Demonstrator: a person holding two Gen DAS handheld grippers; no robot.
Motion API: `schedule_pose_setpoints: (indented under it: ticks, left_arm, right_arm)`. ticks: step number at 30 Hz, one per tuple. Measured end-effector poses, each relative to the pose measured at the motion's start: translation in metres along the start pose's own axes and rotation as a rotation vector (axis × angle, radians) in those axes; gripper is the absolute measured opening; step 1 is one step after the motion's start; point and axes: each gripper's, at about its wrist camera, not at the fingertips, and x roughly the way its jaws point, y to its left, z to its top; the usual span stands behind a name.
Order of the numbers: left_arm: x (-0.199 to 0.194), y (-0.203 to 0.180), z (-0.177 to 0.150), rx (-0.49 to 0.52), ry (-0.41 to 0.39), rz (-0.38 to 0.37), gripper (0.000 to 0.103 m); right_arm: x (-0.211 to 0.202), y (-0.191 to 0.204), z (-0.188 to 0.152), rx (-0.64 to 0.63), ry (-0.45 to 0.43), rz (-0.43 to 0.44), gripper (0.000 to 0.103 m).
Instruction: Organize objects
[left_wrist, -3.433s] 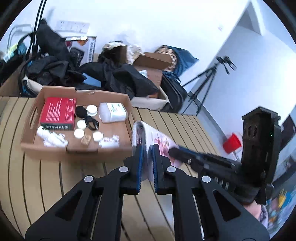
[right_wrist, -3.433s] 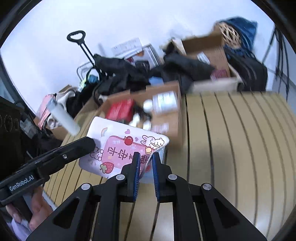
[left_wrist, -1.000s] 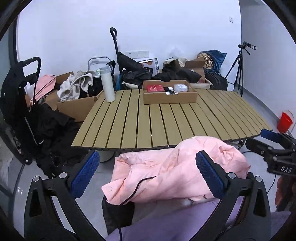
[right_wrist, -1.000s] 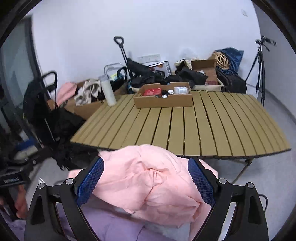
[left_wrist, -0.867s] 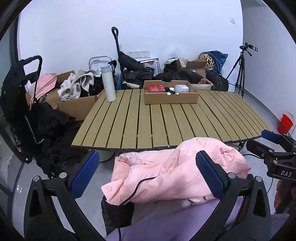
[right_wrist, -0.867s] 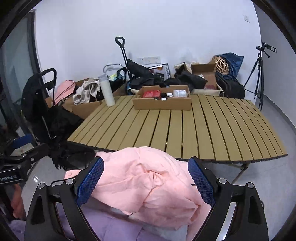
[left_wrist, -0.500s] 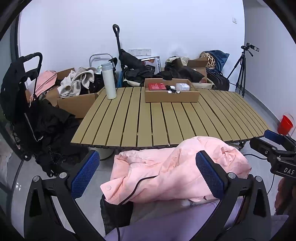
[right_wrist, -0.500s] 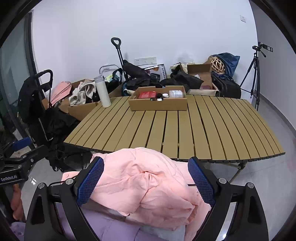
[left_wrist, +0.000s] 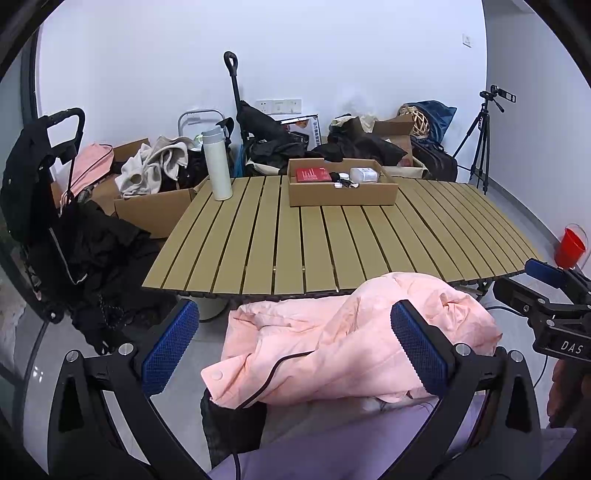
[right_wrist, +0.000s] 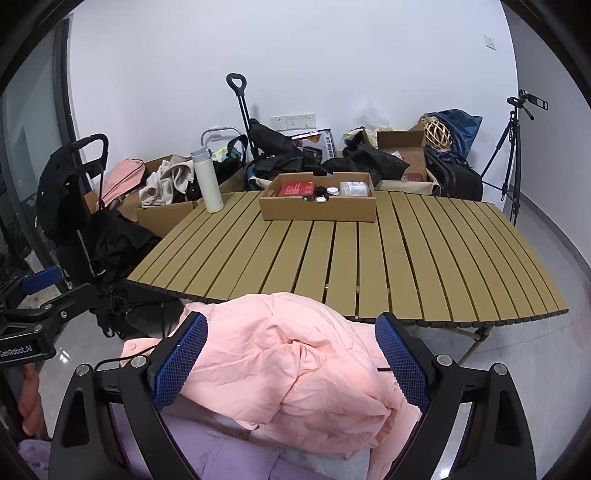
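Observation:
A shallow cardboard box (left_wrist: 343, 195) stands at the far side of the slatted wooden table (left_wrist: 332, 243). It holds a red box (left_wrist: 313, 174), a white jar (left_wrist: 364, 174) and small round items. It also shows in the right wrist view (right_wrist: 317, 212). My left gripper (left_wrist: 295, 343) is wide open and empty, held back from the table over a pink jacket (left_wrist: 351, 343). My right gripper (right_wrist: 291, 358) is wide open and empty, over the same jacket (right_wrist: 295, 362).
A white thermos bottle (left_wrist: 218, 162) stands at the table's far left corner. Cardboard boxes, bags and clothes (left_wrist: 155, 166) lie behind the table. A black stroller (left_wrist: 48, 192) is at left. A tripod (left_wrist: 480, 140) and a red bucket (left_wrist: 570, 245) are at right.
Earlier both grippers were shut on a white patterned pouch near the box. Now both are wide open, empty and far back from the table. Over the last second the view barely shifts.

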Motion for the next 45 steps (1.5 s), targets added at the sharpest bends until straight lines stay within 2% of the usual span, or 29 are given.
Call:
schedule_pose_setpoints:
  ticks: [24, 29, 37, 45]
  left_arm:
    - [0.0020, -0.0001, 0.0011, -0.001, 0.012, -0.008, 0.103]
    - [0.0072, -0.0004, 0.0000, 0.011, 0.042, -0.013, 0.103]
    - [0.0032, -0.0058, -0.0020, 0.036, 0.001, -0.010, 0.103]
    - [0.0069, -0.0013, -0.0031, 0.013, 0.023, -0.016, 0.103]
  right_arm:
    - [0.0039, -0.0074, 0.0001, 0.023, 0.014, -0.011, 0.094]
    - [0.0039, -0.0077, 0.0003, 0.024, 0.014, -0.014, 0.094]
    - [0.0035, -0.0108, 0.0010, 0.026, 0.010, -0.014, 0.094]
    - [0.0042, -0.0098, 0.0000, 0.020, 0.019, -0.014, 0.094]
